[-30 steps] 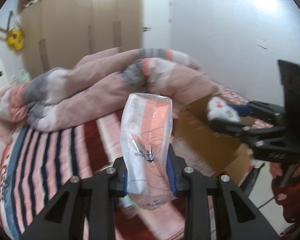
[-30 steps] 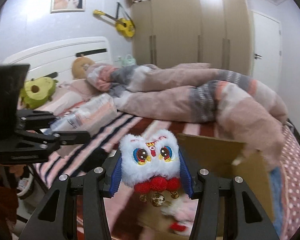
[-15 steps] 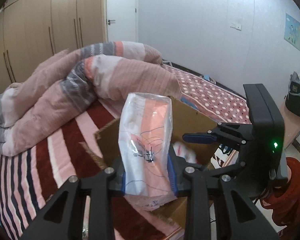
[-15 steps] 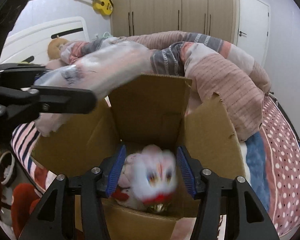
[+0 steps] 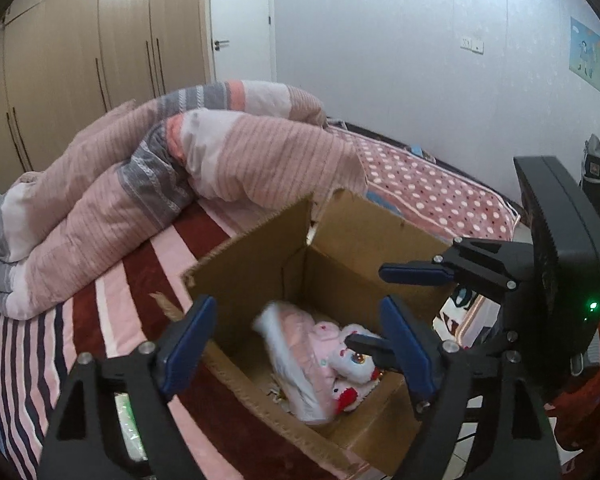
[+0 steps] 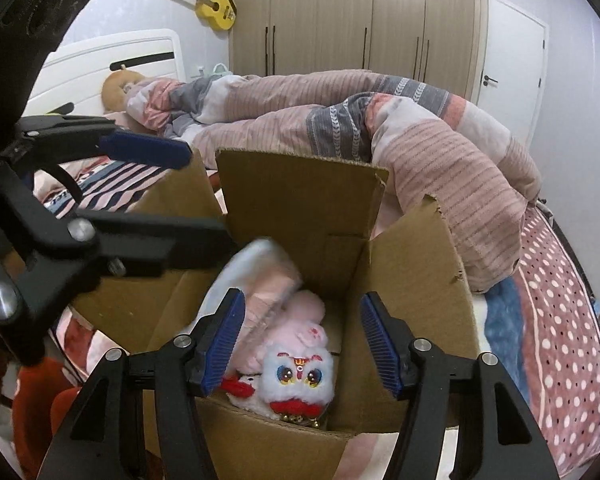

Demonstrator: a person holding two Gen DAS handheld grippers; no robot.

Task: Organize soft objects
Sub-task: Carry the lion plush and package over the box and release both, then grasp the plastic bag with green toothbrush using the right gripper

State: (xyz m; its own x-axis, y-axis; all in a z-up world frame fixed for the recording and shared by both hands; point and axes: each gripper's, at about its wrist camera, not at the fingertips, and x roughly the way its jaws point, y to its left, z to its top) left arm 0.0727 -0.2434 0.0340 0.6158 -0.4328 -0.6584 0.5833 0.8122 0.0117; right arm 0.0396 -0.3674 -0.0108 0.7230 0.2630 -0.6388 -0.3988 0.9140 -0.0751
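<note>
Release completed: both tongs, left gripper (image 5: 296, 344) and right gripper (image 6: 302, 340), stood apart and empty, having dropped the plastic-wrapped pink bundle (image 5: 296, 360) and white lion-face plush (image 6: 298, 376) into the open brown cardboard box (image 6: 300, 196).

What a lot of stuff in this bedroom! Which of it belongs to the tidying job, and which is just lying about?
Part of the job:
- open brown cardboard box
- white lion-face plush toy
- pink soft item in clear plastic bag
- pink plush
- left gripper, right gripper, both open

Just lying about:
- pink-and-grey striped quilt
- yellow guitar
- wooden wardrobe

cardboard box (image 5: 260, 276), bagged pink item (image 5: 296, 356) inside
</note>
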